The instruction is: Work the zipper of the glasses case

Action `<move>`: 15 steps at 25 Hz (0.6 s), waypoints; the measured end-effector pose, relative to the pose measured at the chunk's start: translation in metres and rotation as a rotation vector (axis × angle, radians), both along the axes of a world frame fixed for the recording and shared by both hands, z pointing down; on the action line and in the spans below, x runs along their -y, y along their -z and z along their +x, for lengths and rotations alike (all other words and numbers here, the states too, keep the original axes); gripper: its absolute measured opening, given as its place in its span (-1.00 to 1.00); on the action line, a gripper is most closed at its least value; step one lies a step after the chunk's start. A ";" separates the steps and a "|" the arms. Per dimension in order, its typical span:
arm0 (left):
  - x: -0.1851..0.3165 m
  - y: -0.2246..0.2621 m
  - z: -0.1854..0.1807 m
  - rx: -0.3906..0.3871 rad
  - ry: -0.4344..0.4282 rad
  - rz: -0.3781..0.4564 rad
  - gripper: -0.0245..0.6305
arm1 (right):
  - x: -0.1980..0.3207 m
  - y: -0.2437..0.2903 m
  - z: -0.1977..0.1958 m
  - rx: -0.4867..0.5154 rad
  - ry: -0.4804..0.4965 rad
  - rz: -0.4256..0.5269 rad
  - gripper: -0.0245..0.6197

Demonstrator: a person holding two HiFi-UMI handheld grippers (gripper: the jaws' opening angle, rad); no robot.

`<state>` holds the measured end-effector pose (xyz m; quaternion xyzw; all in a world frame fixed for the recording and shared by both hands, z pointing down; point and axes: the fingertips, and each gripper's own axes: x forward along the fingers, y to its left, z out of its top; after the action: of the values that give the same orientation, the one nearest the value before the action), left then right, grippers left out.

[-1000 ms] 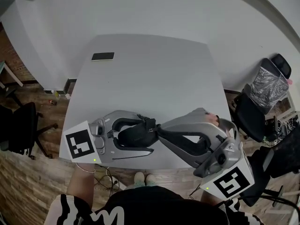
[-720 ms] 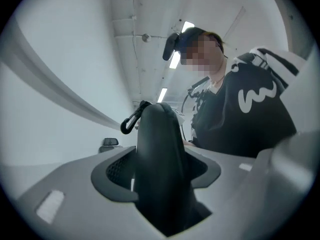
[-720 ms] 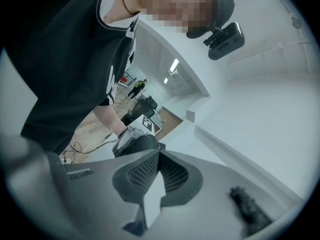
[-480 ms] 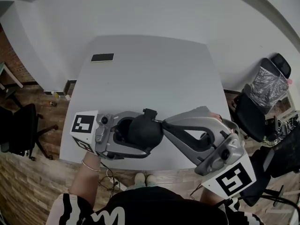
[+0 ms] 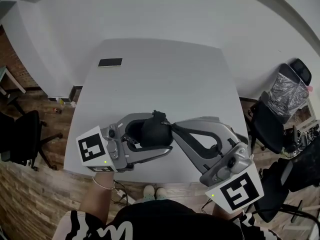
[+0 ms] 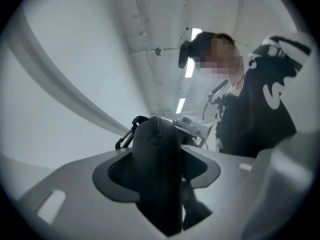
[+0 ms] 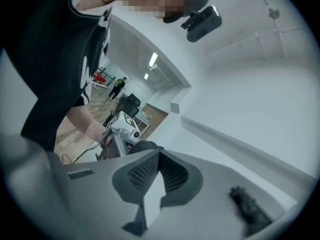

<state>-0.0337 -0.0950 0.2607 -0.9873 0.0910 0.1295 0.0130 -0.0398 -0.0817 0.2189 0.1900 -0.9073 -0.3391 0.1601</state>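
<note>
Both tongs meet at the black glasses case (image 5: 152,133), which is held up over the near part of the counter (image 5: 165,74). My left tongs (image 5: 161,133) are clamped across the case's body, with a pad pressing on each side. The case stands on edge between them, and a small carabiner (image 6: 125,136) sits at its far end. My right tongs (image 7: 159,155) are fully closed, tips right at the case's right end. I cannot tell whether the zipper pull is pinched between them. A dark phone (image 5: 110,62) lies near the counter's far left corner, well apart.
</note>
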 end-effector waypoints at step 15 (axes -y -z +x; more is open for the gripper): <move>0.003 0.014 -0.003 -0.097 -0.220 -0.263 -0.14 | 0.005 -0.010 0.023 -0.055 0.073 0.096 -0.91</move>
<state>-0.0370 -0.0981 0.2470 -0.9771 -0.0009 0.1647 -0.1347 -0.0169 -0.0862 0.2292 0.1550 -0.8915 -0.3930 0.1634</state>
